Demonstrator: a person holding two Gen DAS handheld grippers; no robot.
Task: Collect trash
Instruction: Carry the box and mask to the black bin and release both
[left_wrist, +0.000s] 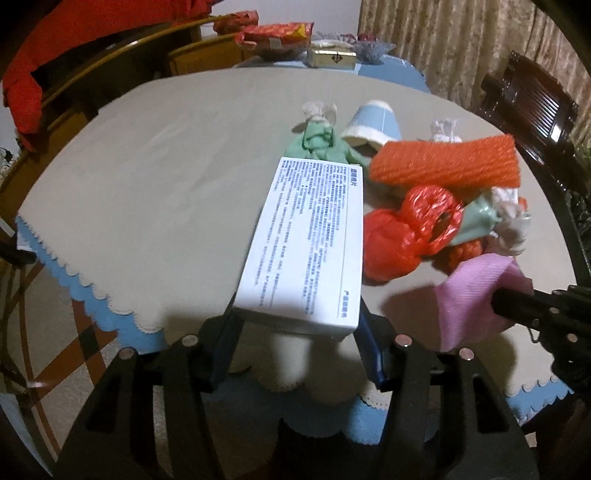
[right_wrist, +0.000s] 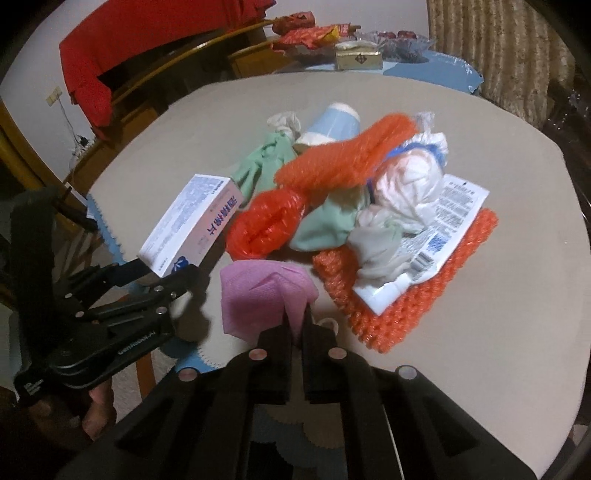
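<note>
Trash pile (right_wrist: 369, 206) is lying on the worktop (left_wrist: 166, 166) ahead of both grippers. Left hand-held gripper (left_wrist: 295, 325) is clamping a white box (left_wrist: 306, 243); right hand-held gripper (right_wrist: 295, 317) is pinching pink paper (right_wrist: 262, 295)

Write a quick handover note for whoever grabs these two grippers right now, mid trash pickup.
Left gripper: shut on the white box, lifted off the table.
Right gripper: shut on the pink paper, near the table's front edge.
Done: two pieces picked up; no bin in view.
Left: the pile, with orange foam net, red bag, blue cup, green cloths, leaflet.
</note>
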